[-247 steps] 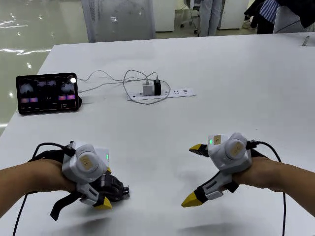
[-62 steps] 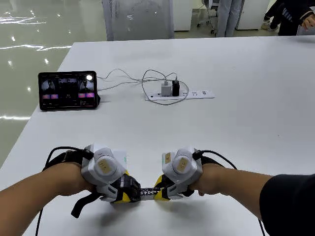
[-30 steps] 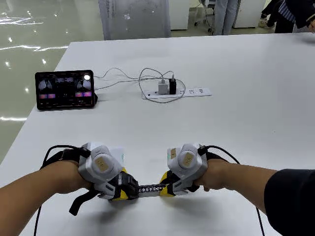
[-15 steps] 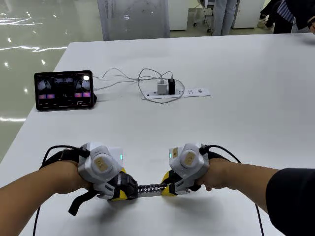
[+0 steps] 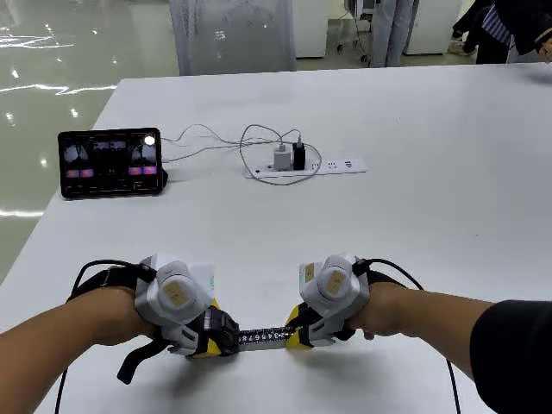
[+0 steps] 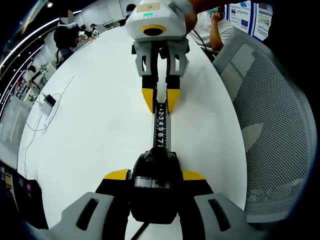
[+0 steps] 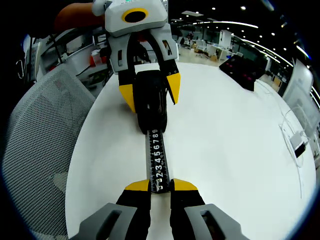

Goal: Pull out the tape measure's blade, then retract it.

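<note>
Left claw (image 6: pixel 155 175) grips tape measure (image 6: pixel 155 192) — right claw (image 7: pixel 160 186) pinches its blade (image 7: pixel 155 155).

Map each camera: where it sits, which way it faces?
Head view: on the headset, facing down at the workbench; both forearms show.
Left gripper view: on the left gripper, facing along the blade toward the right gripper; own jaws below.
Right gripper view: opposite way, facing the case; own jaws below.
Shared: both gripper views see the blade.

Tape measure blade (image 7: pixel 156 160) | white numerals on black | 1–9 legible, right gripper view | 1–7 legible, left gripper view
</note>
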The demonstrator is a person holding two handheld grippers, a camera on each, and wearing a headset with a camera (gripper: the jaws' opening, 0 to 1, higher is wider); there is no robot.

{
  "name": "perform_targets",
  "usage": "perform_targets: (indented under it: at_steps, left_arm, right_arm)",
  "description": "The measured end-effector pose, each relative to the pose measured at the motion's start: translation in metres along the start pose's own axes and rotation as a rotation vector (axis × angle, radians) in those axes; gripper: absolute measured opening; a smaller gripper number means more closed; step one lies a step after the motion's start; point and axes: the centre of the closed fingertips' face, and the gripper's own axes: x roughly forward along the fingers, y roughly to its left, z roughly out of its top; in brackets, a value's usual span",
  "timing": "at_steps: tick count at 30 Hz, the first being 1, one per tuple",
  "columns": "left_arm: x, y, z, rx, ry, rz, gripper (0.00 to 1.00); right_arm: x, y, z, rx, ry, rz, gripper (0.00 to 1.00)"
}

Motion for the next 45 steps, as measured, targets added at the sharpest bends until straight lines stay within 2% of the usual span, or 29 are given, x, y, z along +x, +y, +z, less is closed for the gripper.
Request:
perform_targets:
  at_steps: [45]
  left_arm:
    - [0.001,0.001,0.000,0.005,-0.002,0.002,0.32]
  right_arm:
    - [-0.016,-0.004,-0.022,0.021,0.018,-0.010,0.10]
